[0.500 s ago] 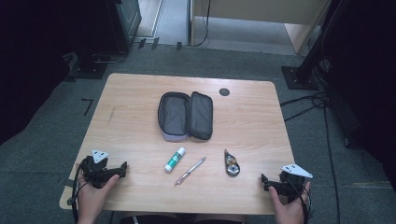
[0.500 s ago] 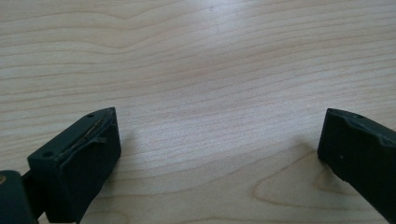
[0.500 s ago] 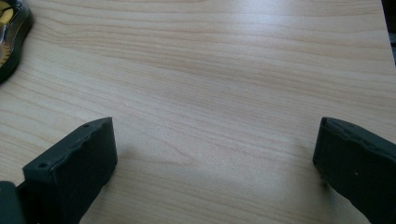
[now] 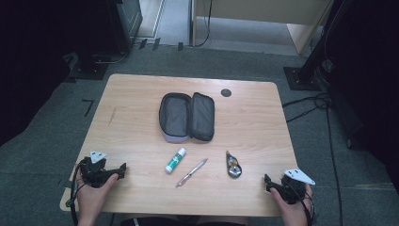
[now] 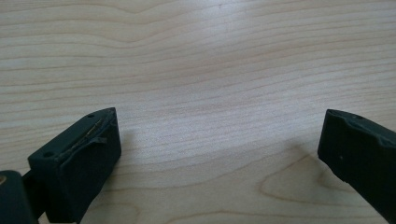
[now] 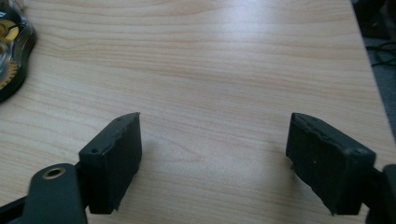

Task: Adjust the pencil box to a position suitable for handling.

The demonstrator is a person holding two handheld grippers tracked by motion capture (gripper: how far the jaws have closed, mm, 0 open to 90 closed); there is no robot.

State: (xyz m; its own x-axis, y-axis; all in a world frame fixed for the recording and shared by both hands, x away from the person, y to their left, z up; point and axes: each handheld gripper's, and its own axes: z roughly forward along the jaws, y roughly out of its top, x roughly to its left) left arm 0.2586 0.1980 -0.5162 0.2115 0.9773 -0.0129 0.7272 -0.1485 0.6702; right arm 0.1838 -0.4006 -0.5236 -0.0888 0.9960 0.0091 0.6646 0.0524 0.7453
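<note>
Wood-grain desk (image 4: pixel 141 99), light maple tone, carries everything. Nothing has been picked up yet: you hold both claws at the near edge, and all the loose items lie untouched in a row just beyond them.

Pose, nearest first. Your left claw (image 4: pixel 121 169) rests low at the near-left corner, pointing right toward the row; in the left gripper view its jaws stand wide apart with only bare desk between them. Your right claw (image 4: pixel 268 181) sits at the near-right corner, pointing left and slightly forward; the right gripper view shows its jaws likewise spread and holding nothing, with the correction-tape dispenser (image 6: pixel 11 51) at the far-left edge of that view.

Middle row, left to right: glue stick (image 4: pixel 175 160) with green label, lying flat; pen (image 4: pixel 191 173) lying diagonally just beside it, apart from it; correction-tape dispenser (image 4: pixel 233 165) nearest your right claw.

Farther back, centre of desk: grey pencil case (image 4: pixel 187 116), unzipped and lying open, interior appears empty. Beyond it, a dark round grommet (image 4: pixel 226 92) near the far edge.

Judgement: likely packing job, three items left to load, zero done.
</note>
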